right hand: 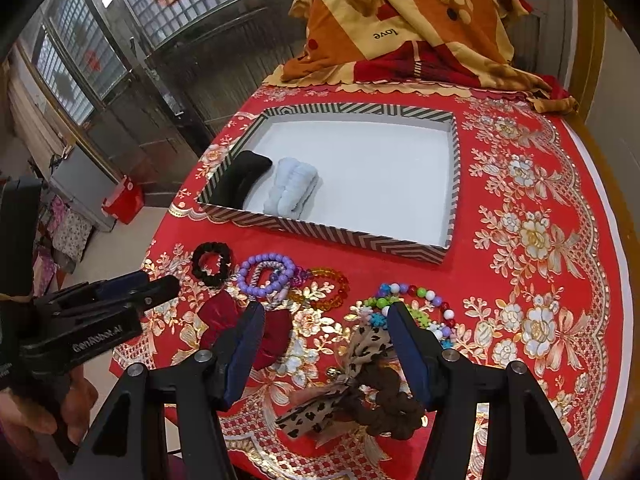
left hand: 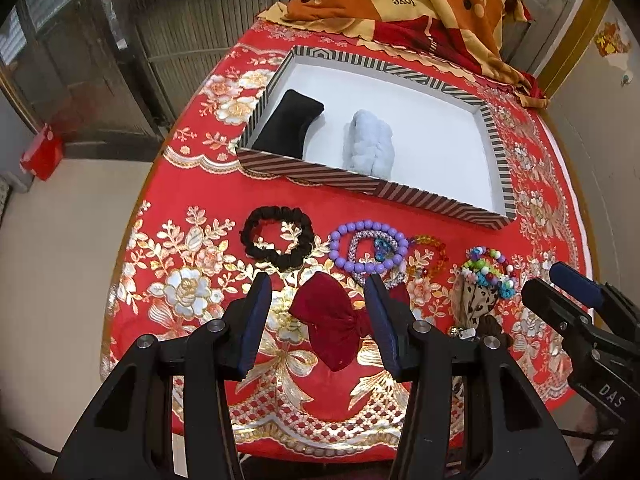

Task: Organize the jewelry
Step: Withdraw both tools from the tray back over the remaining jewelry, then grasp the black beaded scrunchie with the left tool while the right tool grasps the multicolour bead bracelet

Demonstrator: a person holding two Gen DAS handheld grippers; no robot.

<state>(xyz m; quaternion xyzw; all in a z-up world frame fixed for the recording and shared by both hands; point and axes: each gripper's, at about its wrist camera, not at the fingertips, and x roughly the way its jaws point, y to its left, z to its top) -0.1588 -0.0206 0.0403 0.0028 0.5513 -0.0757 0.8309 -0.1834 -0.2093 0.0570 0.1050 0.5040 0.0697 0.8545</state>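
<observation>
My left gripper [left hand: 316, 284] stands open just above a dark red velvet bow [left hand: 332, 324], with one finger on each side of it. Beyond it lie a black scrunchie [left hand: 280, 214], a purple bead bracelet [left hand: 334, 240], an amber bead bracelet [left hand: 438, 250] and a multicoloured bead bracelet [left hand: 488, 272]. My right gripper [right hand: 325, 308] is open over a leopard-print bow [right hand: 360, 344] joined to a brown scrunchie [right hand: 392, 408]. The pads touch neither. A striped box [right hand: 320, 228] further back holds a black cushion [right hand: 244, 176] and a pale blue fluffy piece [right hand: 292, 188].
A red floral cloth [right hand: 540, 320] covers the table. A folded orange quilt [right hand: 400, 20] lies at its far end. The table's left edge drops to the floor, where a red box [right hand: 122, 200] stands. A hand [right hand: 40, 408] holds the left gripper [right hand: 156, 280].
</observation>
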